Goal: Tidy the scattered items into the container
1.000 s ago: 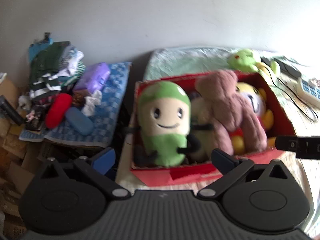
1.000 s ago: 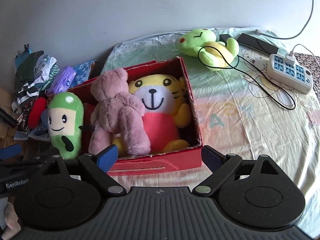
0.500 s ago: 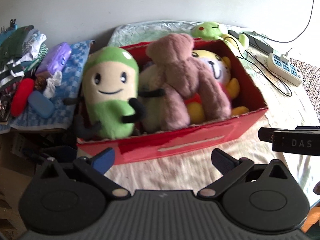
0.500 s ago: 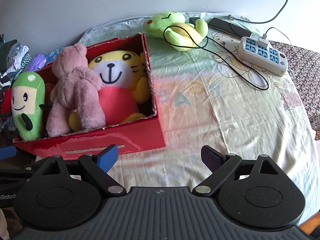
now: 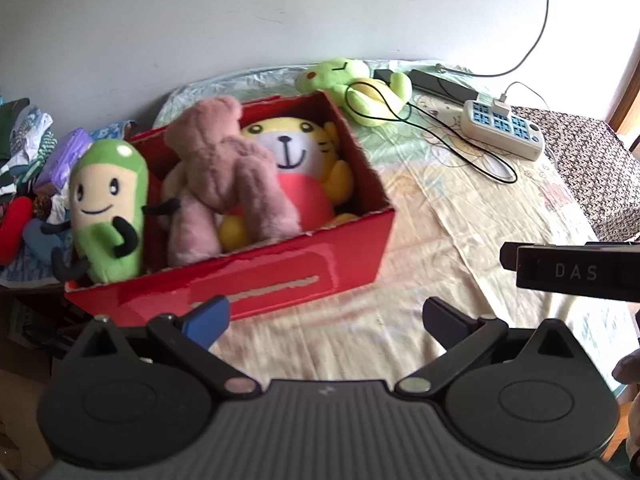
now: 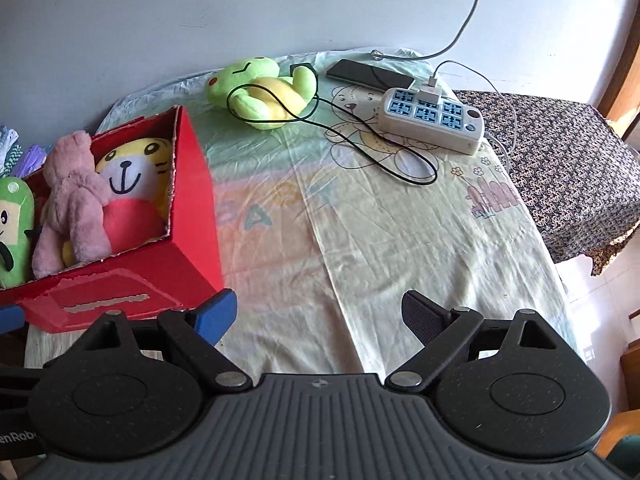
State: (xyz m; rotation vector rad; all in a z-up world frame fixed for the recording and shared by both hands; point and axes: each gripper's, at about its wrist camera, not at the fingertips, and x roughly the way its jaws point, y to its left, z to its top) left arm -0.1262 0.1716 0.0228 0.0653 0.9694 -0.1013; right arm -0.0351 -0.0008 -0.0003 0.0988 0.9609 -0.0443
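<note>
red box (image 5: 280, 276), centre-left of frame: holds three plush toys. green frog plush (image 6: 260, 92), upper centre: outside, on sheet. left gripper (image 5: 326, 318), right gripper (image 6: 320, 312): jaws apart, empty.

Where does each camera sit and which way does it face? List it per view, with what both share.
Left wrist: on the left gripper, facing the red box of plush toys; its open fingers, the right gripper's side and a hand's edge show.
Right wrist: on the right gripper, facing the bedsheet; its open fingers show.
Shared: red box, green frog plush, power strip.
</note>
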